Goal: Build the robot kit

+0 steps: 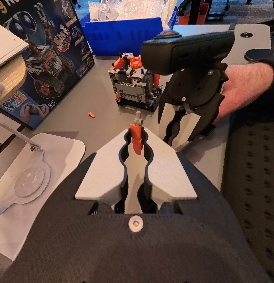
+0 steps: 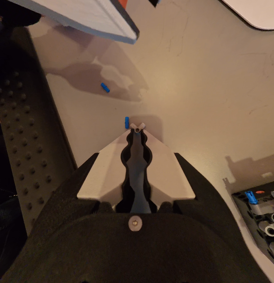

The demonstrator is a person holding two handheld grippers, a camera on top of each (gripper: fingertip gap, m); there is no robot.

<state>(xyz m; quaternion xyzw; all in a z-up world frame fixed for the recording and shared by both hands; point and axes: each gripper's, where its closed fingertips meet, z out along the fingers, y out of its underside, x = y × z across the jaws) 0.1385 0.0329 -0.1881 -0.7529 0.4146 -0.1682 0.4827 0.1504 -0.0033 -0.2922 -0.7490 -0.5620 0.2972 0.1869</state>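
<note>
My left gripper [image 1: 136,130] is shut on an orange pointed brick piece [image 1: 137,140] with a small grey connector [image 1: 138,121] on its top, held above the grey table [image 1: 95,134]. A grey, black and orange brick model [image 1: 133,87] stands just beyond it. My right gripper [image 2: 137,130] points down at the table and is shut on a small grey cross-shaped connector [image 2: 133,125]. A blue pin [image 2: 126,122] lies beside its tips and another blue pin [image 2: 105,87] lies farther off. The right gripper also shows in the left wrist view [image 1: 174,144], held by a hand, right of the model.
A loose orange wedge [image 1: 91,114] lies left of the model. A printed toy box [image 1: 45,64] stands at the left, a blue bin [image 1: 122,36] with plastic bags behind. A white stand base [image 1: 41,160] sits near left. A black dotted mat [image 1: 253,176] borders the right edge. Across from one pair of fingers to the other is roughly 11 centimetres.
</note>
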